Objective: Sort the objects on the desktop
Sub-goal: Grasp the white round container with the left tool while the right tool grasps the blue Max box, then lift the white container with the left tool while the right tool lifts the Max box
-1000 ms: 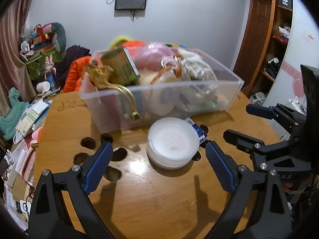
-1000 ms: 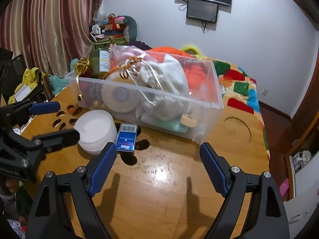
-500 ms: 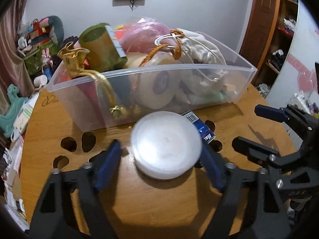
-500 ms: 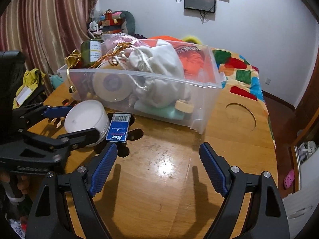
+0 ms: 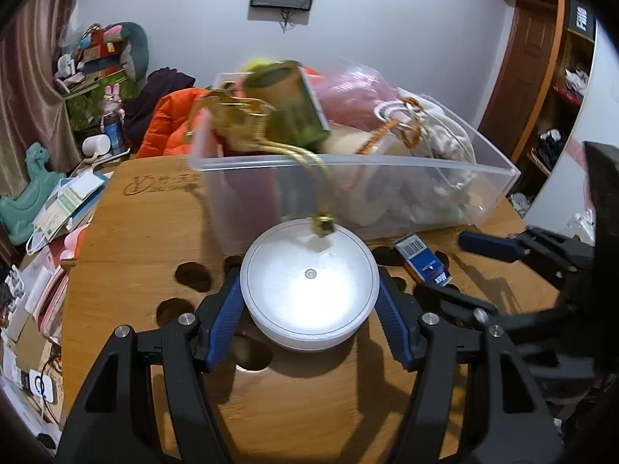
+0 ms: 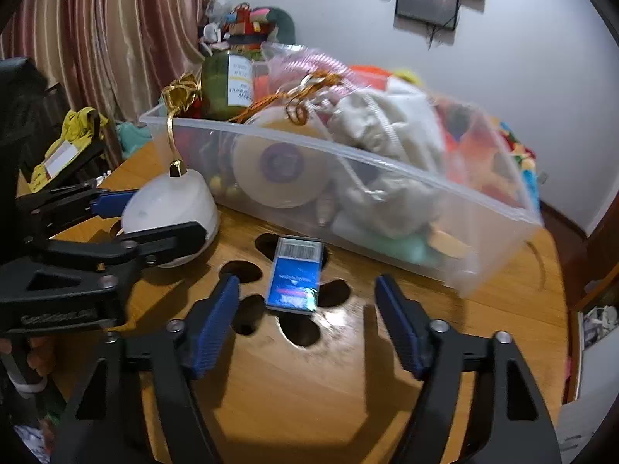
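Wooden surface (image 5: 147, 232) carries a white round container (image 5: 309, 282) before the clear bin (image 5: 348, 178); the left gripper (image 5: 309, 309) clasps it, jaws closing. Beside it lies a blue box (image 6: 296, 278), before the right gripper (image 6: 309, 317), whose half-wide jaws are closing, nothing between them.

Black tongs (image 6: 307, 309), blue ribbed pads (image 6: 214, 323)

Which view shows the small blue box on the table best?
The right wrist view: the blue box lies near centre just ahead of the right gripper, barcode end and printed face both visible. In the left wrist view it sits off to the right beside the white round container, smaller and more distorted.
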{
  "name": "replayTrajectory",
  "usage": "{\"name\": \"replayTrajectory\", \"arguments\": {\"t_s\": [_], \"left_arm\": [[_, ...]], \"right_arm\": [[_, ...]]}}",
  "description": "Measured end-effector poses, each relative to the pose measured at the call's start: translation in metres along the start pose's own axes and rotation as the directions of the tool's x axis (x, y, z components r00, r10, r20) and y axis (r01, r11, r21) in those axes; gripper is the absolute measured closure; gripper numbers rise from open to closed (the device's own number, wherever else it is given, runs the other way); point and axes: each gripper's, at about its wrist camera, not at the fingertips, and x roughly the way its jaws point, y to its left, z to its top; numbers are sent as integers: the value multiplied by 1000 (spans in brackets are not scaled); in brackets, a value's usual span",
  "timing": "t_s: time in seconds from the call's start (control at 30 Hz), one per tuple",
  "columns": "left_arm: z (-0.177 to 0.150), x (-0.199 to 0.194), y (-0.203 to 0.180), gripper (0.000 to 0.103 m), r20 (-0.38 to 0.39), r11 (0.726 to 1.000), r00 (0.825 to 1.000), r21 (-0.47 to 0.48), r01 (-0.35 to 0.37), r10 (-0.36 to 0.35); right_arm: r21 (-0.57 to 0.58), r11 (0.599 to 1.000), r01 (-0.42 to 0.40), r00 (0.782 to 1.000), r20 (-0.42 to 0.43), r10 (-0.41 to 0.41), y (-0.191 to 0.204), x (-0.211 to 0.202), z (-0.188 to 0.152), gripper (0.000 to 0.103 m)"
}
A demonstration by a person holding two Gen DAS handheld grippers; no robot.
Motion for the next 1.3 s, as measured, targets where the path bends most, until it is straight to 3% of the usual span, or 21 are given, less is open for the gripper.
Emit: {"name": "replayTrajectory", "arguments": {"t_s": [0.27, 0.33, 0.8, 1.3], "left_arm": [[4, -5, 5, 38, 29, 1000, 1000, -14, 9, -9], [6, -5, 7, 38, 33, 1000, 999, -11, 12, -11], [4, -25, 1, 38, 64, 1000, 998, -13, 26, -25], [17, -62, -21, 38, 149, 999, 988, 29, 27, -31]], "right_arm": [[3, 1000, -2, 999, -40, 2, 2, 17, 9, 64], [-12, 1000, -16, 999, -38, 15, 6, 17, 9, 79], [52, 998, -46, 998, 39, 44, -7, -14, 7, 78], [117, 993, -2, 980, 199, -21, -36, -79, 12, 78]]}}
